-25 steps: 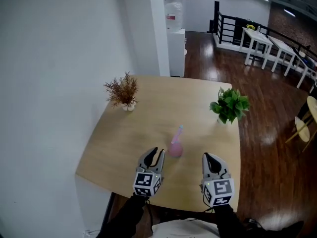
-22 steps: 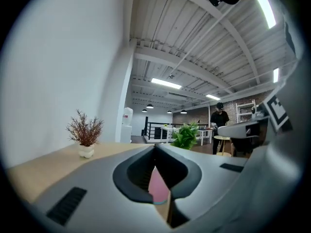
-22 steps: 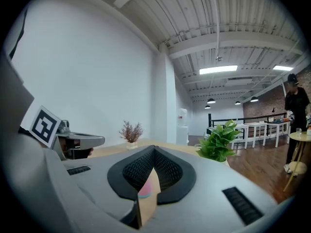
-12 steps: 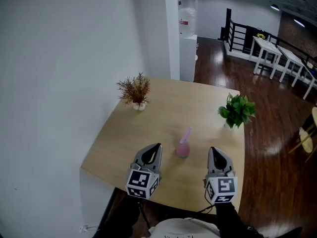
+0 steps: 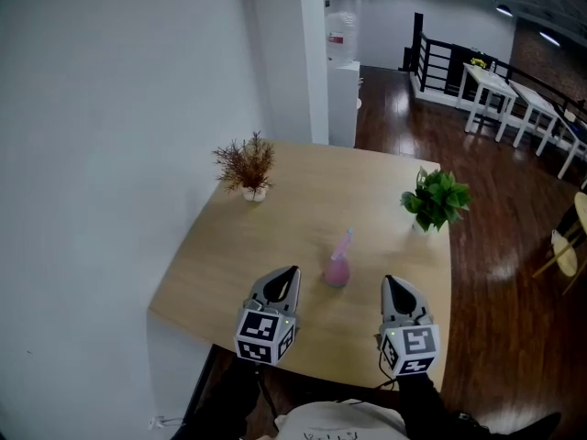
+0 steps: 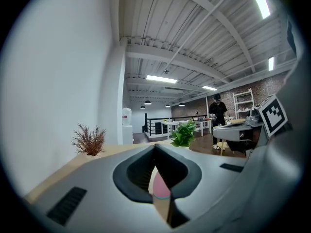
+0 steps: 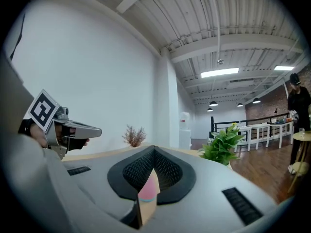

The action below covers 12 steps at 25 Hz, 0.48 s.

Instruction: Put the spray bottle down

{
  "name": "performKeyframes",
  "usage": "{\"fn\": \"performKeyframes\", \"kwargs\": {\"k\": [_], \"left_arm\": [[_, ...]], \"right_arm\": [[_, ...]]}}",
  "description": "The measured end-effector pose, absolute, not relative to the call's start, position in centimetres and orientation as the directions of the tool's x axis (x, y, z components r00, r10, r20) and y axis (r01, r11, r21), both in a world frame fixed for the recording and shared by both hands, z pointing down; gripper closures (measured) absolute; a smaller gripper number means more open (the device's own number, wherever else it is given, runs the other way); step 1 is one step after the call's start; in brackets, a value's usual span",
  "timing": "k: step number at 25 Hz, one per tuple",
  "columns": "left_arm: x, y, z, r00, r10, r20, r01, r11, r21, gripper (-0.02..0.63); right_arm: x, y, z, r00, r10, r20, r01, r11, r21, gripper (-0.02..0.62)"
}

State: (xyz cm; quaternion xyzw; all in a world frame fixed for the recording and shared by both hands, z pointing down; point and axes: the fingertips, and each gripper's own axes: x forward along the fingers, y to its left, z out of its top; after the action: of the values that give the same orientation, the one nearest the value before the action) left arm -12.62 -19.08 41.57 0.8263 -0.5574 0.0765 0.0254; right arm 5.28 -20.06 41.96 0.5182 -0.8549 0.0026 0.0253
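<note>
The pink spray bottle (image 5: 336, 266) stands upright on the light wooden table (image 5: 229, 246), free of both grippers. My left gripper (image 5: 287, 274) hovers just to its near left, jaws shut with nothing in them. My right gripper (image 5: 393, 283) hangs to the bottle's near right, also shut and empty. In the left gripper view the jaw tips of the left gripper (image 6: 155, 146) meet, and the bottle (image 6: 159, 186) shows pink through the hole behind them. The right gripper view shows the right gripper (image 7: 154, 149) shut in the same way, with the bottle (image 7: 148, 191) beyond.
A dried brown plant (image 5: 246, 165) stands at the table's far left and a green potted plant (image 5: 435, 198) at its far right. A white wall runs along the left. A water dispenser (image 5: 341, 39) and white tables (image 5: 500, 94) stand beyond. A person (image 6: 217, 113) stands far off.
My left gripper's jaws stood apart beside the bottle a second ago; now they are shut and the gripper sits higher and nearer to me. The bottle stays on the table.
</note>
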Motion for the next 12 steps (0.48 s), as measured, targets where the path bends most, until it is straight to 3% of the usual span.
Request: {"fn": "performKeyframes", "kwargs": {"k": [12], "left_arm": [[-11.56,-19.01,41.81,0.399,-0.903,0.158,-0.911,-0.41,-0.047,0.61]], "right_arm": [[4.91,-19.99,42.32,-0.469,-0.88,0.069,-0.88,0.473,0.051,0.614]]}}
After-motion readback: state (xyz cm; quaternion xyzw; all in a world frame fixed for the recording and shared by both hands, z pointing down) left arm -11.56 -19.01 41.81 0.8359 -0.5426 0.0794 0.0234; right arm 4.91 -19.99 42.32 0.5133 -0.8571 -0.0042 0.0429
